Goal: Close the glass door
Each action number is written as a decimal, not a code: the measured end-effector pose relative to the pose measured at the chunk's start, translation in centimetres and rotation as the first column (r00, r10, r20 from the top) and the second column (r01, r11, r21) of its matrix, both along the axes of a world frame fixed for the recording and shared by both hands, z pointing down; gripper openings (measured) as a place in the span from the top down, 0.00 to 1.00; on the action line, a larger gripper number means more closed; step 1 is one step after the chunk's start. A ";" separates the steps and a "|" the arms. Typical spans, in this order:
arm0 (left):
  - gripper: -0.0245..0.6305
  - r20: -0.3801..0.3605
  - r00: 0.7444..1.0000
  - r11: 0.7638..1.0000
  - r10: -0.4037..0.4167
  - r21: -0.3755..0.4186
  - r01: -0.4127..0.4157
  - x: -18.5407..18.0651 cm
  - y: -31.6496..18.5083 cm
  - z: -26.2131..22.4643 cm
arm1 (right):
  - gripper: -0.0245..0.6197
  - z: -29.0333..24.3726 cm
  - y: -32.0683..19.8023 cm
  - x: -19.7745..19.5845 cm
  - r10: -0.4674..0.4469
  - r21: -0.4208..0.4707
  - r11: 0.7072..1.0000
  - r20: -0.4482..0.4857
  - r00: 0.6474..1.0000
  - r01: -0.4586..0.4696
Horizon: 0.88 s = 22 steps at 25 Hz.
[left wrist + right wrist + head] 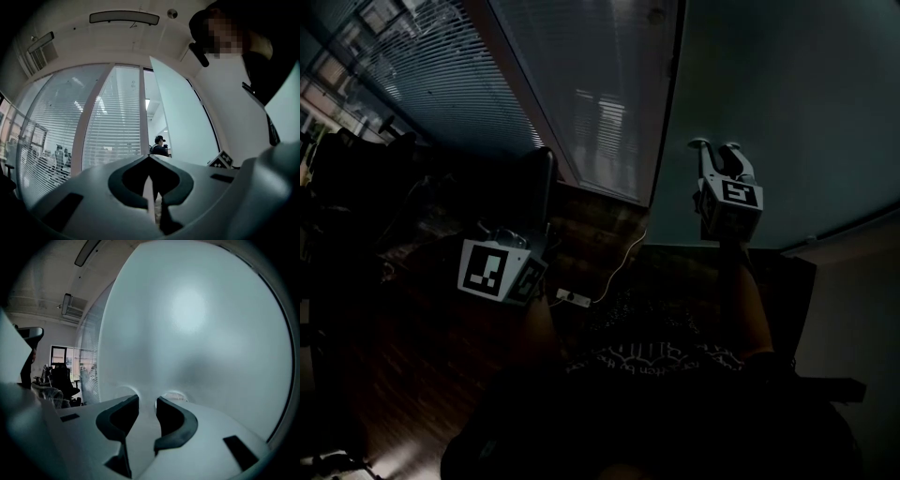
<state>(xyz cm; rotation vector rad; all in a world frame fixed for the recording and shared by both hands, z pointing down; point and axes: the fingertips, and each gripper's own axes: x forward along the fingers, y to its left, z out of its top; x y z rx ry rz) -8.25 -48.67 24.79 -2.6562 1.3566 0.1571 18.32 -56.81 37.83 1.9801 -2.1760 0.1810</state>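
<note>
The frosted glass door (769, 94) fills the right of the head view, its dark edge (667, 103) running down beside a blind-covered pane. My right gripper (715, 146) is raised against the door's face. In the right gripper view the door (197, 333) takes up almost everything, and the right gripper (147, 398) is open with nothing between its fingertips, which sit at the glass. My left gripper (517, 242) hangs lower left, away from the door. In its own view the left gripper (148, 156) is shut and empty, with the door panel (183, 117) ahead to the right.
Glass walls with blinds (441, 75) run along the left. A person (160, 146) stands beyond the opening. A power strip with a cable (572, 298) lies on the wooden floor near the door's foot. An office chair (63, 380) stands off to the left.
</note>
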 end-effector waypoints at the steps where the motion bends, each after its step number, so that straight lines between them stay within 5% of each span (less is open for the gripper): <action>1: 0.96 0.000 1.000 1.000 0.005 0.000 -0.005 -0.1 -0.4 0.0 | 0.78 0.0 -0.3 0.0 0.005 0.003 1.000 0.001 1.000 -0.005; 14: 0.96 -0.010 0.993 0.993 0.117 -0.027 -0.117 0.4 -9.7 -0.2 | 0.78 -0.6 -5.0 0.4 0.081 -0.011 0.997 0.002 0.997 -0.081; 22: 0.96 -0.006 0.991 0.991 0.135 -0.010 -0.136 0.4 -10.2 0.0 | 0.78 -0.2 -5.1 1.0 0.106 -0.005 0.994 0.003 0.994 -0.106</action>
